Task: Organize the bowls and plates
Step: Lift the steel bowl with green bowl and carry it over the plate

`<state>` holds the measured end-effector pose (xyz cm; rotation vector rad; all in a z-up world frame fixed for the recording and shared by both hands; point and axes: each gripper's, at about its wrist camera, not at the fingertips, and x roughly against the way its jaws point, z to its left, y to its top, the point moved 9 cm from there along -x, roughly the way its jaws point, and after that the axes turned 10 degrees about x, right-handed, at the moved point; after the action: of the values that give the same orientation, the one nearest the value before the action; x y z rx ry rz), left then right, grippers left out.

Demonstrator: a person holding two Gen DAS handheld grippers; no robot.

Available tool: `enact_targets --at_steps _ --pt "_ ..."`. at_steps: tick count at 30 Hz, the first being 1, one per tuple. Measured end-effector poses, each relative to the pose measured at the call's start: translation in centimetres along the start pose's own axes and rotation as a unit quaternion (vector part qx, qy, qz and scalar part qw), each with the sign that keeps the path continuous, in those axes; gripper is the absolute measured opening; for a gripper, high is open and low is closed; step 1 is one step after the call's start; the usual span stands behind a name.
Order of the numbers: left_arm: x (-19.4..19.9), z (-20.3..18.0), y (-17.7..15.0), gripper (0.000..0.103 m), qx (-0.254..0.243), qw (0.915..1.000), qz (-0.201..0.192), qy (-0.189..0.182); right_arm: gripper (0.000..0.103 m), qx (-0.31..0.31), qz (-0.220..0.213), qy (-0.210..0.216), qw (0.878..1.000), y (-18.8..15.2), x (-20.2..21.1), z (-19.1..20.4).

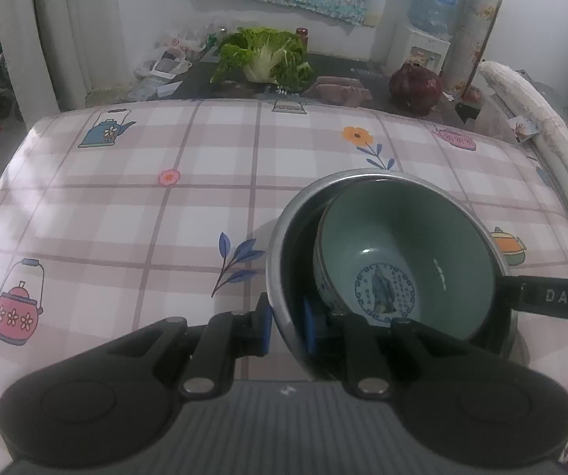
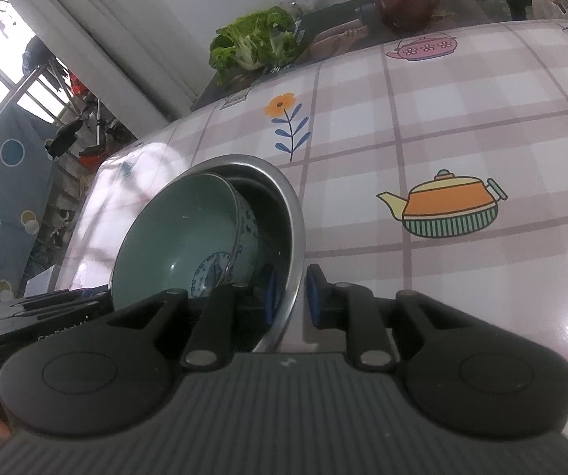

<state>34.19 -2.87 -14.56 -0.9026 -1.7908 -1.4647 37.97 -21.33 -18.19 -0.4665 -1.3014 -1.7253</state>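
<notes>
Straddling the near rim of the steel bowl point(image 1: 284, 237) with my left gripper point(image 1: 287, 328), I have one blue pad inside and one outside, both close to the wall; I cannot tell whether they press it. My right gripper point(image 2: 290, 301) brackets the opposite rim likewise, pads slightly apart with a visible gap. The green ceramic bowl point(image 1: 403, 253) sits tilted inside the steel one, leaning on its wall. Both rest on the checked tablecloth point(image 1: 145, 206), with a cabbage point(image 1: 264, 57) beyond.
</notes>
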Motion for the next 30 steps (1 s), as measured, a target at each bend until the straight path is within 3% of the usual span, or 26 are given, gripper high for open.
enact_targets --at_steps 10,30 --pt "0.4 -0.1 -0.2 0.017 0.003 0.9999 -0.011 0.002 0.012 0.007 -0.012 0.008 1.0 0.0 -0.1 0.2" --pt "2.0 -0.8 0.6 0.016 0.003 0.9995 -0.033 0.001 0.013 0.015 -0.04 0.009 0.999 0.5 1.0 0.3"
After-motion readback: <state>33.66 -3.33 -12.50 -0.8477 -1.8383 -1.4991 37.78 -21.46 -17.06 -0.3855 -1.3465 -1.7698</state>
